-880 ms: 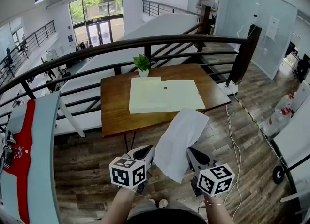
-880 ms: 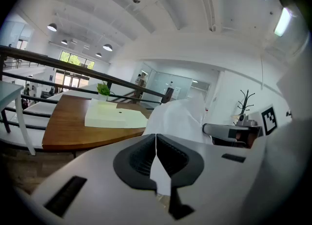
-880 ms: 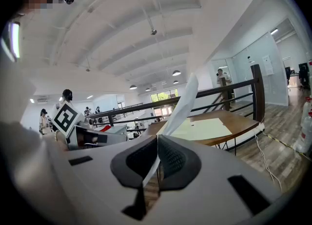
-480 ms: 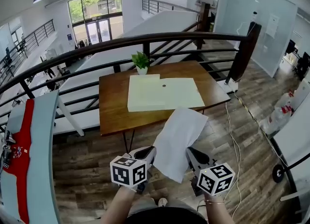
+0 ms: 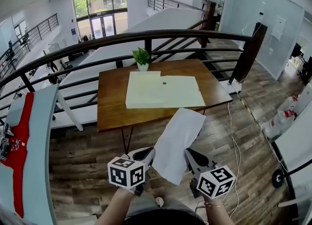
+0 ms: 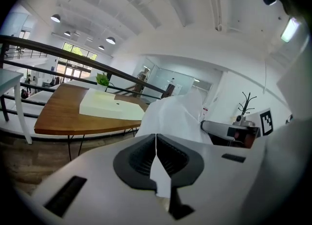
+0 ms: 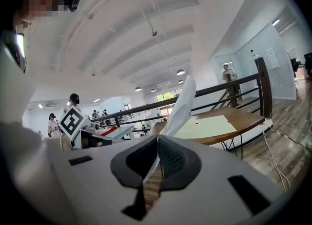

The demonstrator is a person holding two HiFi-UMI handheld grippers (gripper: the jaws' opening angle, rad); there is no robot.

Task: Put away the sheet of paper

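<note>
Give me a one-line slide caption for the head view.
The left gripper and right gripper each pinch the white sheet of paper, held short of the wooden table.

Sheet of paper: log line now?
left claw: shut on sheet of paper | right claw: shut on sheet | sheet: airborne before wooden table

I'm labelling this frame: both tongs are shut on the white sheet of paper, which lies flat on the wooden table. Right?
Not quite. The left tongs and right tongs are shut on the sheet of paper, but it is held in the air short of the wooden table, over the floor, as the head view shows.
</note>
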